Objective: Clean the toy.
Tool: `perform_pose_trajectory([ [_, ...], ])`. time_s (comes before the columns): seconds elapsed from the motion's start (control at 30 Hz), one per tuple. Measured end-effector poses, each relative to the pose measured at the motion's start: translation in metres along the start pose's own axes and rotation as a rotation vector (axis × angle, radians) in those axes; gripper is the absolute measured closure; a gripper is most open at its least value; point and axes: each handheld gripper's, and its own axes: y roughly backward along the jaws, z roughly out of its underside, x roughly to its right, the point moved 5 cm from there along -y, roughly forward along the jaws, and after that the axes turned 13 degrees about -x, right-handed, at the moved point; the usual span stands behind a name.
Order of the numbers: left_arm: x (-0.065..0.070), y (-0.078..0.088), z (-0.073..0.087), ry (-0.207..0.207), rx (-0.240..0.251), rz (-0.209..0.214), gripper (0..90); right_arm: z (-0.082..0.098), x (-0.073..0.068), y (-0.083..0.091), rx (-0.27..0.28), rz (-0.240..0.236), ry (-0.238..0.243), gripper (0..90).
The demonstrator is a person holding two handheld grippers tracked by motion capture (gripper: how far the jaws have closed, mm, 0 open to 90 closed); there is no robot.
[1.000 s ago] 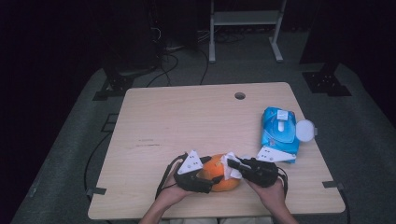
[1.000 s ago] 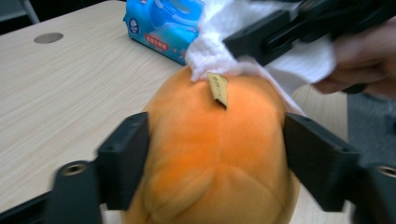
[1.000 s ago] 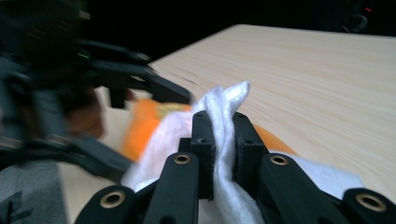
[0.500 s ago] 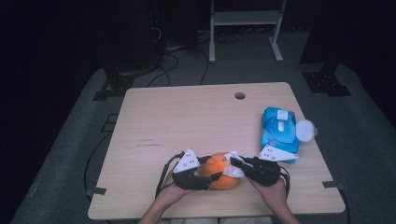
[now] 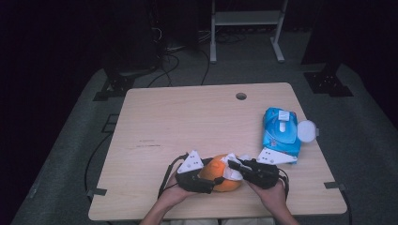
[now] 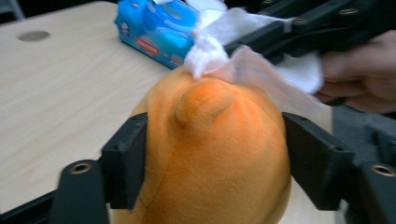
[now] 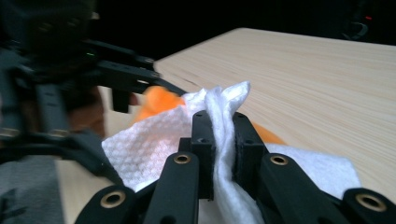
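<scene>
My table [image 5: 187, 122] evenly lit from above, room behind it black, soft shadows, my close views blurred near the lens.

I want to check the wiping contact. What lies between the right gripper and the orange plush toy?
In the left gripper view, a white wet wipe, pinched in the right gripper, lies on top of the orange plush toy, between the two.

Right tool [image 7: 223, 140] pinches a white wipe [image 7: 149, 149] over the orange plush [image 7: 159, 102], left tool [image 7: 122, 86] beyond
</scene>
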Motion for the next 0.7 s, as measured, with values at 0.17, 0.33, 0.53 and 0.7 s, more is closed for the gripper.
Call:
perform_pose_trajectory([
  [0.17, -0.009, -0.008, 0.01, 0.024, -0.046, -0.022, 9.9, 0.0, 0.007, 0.003, -0.001, 0.03, -0.024, 80.7],
  [0.33, -0.003, -0.01, 0.009, -0.02, -0.043, -0.039, 23.5, -0.007, -0.012, 0.007, 0.033, -0.004, 0.022, 80.6],
  [0.53, -0.005, -0.001, 0.004, -0.001, 0.009, -0.035, 33.0, -0.006, -0.006, 0.008, 0.021, 0.042, 0.038, 80.6],
  [0.7, -0.006, -0.002, 0.004, 0.015, 0.005, -0.041, 33.0, -0.005, -0.008, 0.01, 0.032, 0.027, 0.017, 80.7],
])
